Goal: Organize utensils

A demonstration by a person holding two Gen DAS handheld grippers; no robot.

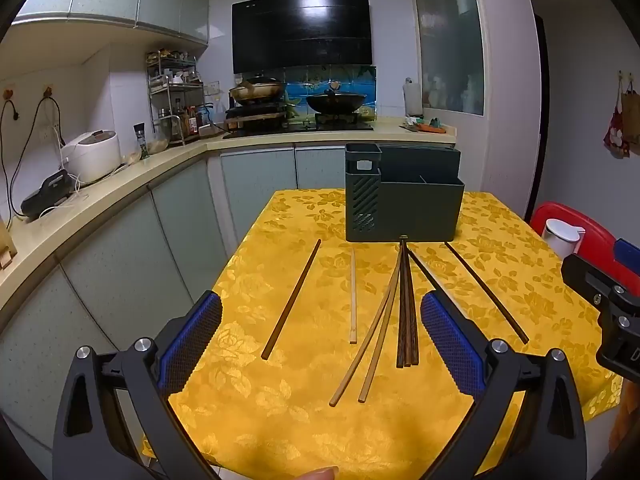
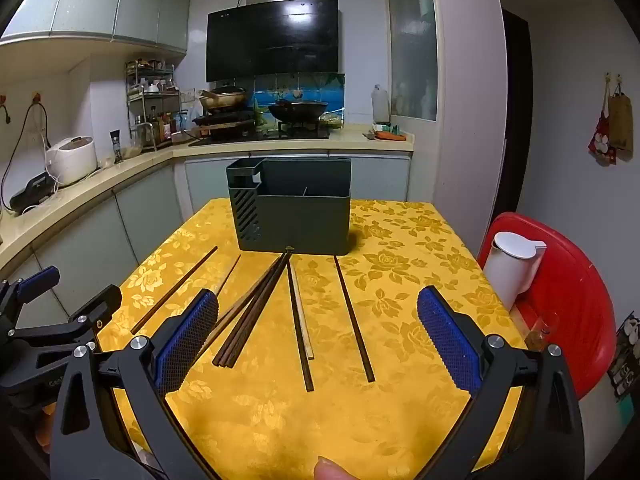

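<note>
Several chopsticks lie loose on the yellow floral tablecloth (image 1: 280, 420), fanned out in front of a dark green utensil holder (image 1: 416, 208) at the table's far end. A dark bundle (image 1: 407, 312) lies in the middle, with two pale bamboo sticks (image 1: 372, 344) to its left. Single sticks lie apart: a dark one (image 1: 292, 300) and a pale one (image 1: 353, 296) on the left, a dark one (image 1: 486, 292) on the right. My left gripper (image 1: 320, 344) hovers open over the near table, nothing between its blue pads. My right gripper (image 2: 318, 340) is open too, above the dark bundle (image 2: 256, 308) and holder (image 2: 296, 212).
A red plastic stool (image 2: 568, 280) with a white lidded jug (image 2: 512, 264) stands off the table's right edge. Kitchen counter (image 1: 120, 184) with a rice cooker (image 1: 92, 156) runs along the left; the stove with woks (image 1: 336, 102) is behind the holder. A fingertip (image 2: 330, 470) shows at the bottom.
</note>
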